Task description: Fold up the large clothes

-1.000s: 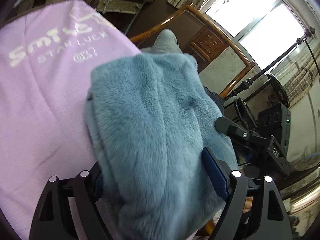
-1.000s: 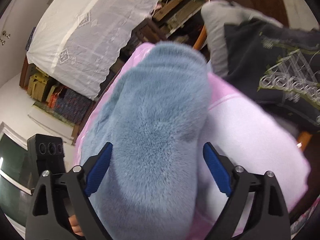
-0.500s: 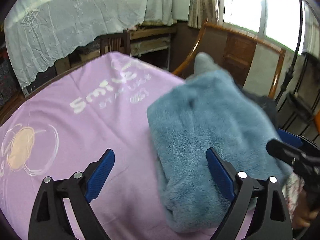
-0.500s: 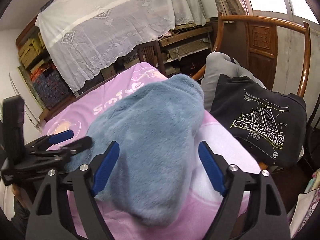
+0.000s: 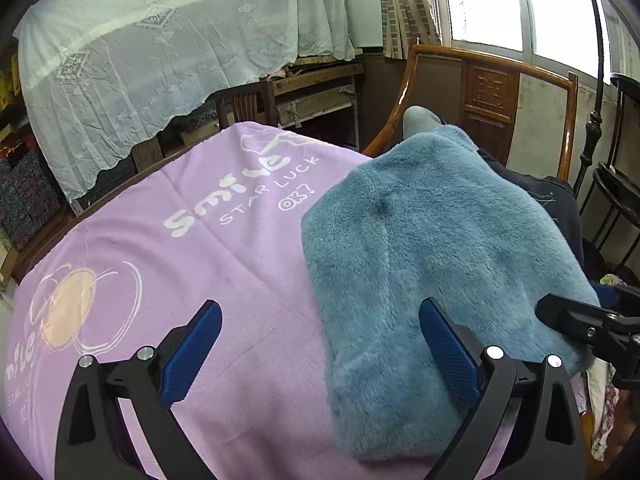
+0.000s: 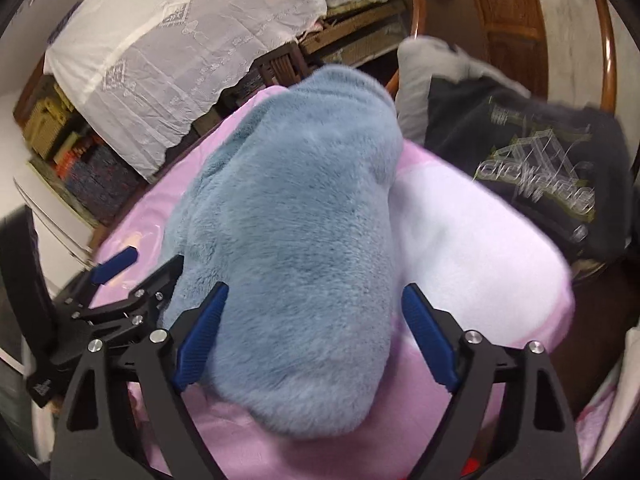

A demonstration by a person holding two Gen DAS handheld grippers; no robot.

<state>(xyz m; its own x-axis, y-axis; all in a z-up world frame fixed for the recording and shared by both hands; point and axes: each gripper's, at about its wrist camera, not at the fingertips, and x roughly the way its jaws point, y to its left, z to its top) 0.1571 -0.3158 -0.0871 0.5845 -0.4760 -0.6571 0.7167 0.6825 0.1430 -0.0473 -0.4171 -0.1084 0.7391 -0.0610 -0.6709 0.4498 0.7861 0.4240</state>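
Note:
A folded blue fleece garment lies on the pink printed cloth that covers the table, near its right edge. In the right wrist view the garment fills the middle. My left gripper is open and empty, just before the garment's near left edge; its right finger overlaps the fleece. My right gripper is open, its fingers straddling the garment's near end without closing on it. The left gripper also shows in the right wrist view, and the right gripper in the left wrist view.
A wooden armchair stands past the table's far right edge, holding a black printed sweatshirt and a grey garment. A white lace cloth covers furniture behind. A window is at the back right.
Both grippers have let go of the blue garment and drawn back from it. It now lies flat on the pink cloth. The right gripper has since moved closer over its near end.

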